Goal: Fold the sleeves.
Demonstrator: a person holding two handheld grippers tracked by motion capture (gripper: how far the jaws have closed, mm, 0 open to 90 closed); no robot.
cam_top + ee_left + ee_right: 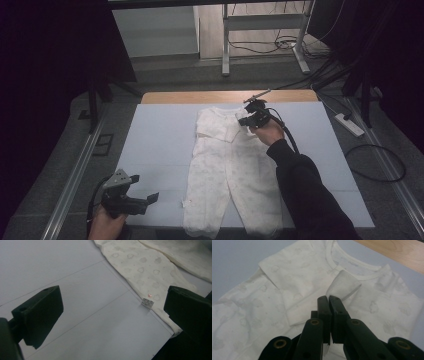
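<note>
A white baby romper (227, 170) with a faint cloud print lies flat on the pale mat (160, 145), neck toward the far edge. My right gripper (244, 121) is over its chest, shut on the cuff of one sleeve (343, 285), which is lifted and bent toward the middle of the romper (294, 277). The jaws of this right gripper (329, 298) press together on the cloth. The other sleeve (287, 305) lies folded across the chest. My left gripper (145, 188) is at the mat's near left corner, open and holding nothing. Its jaws (112, 302) frame a romper leg (145, 267) with a small label (147, 303).
A strip of wooden tabletop (230, 96) shows beyond the mat's far edge. A power strip (350, 125) and cables lie on the floor at the right. A metal desk frame (260, 30) stands behind. Bare mat lies on both sides of the romper.
</note>
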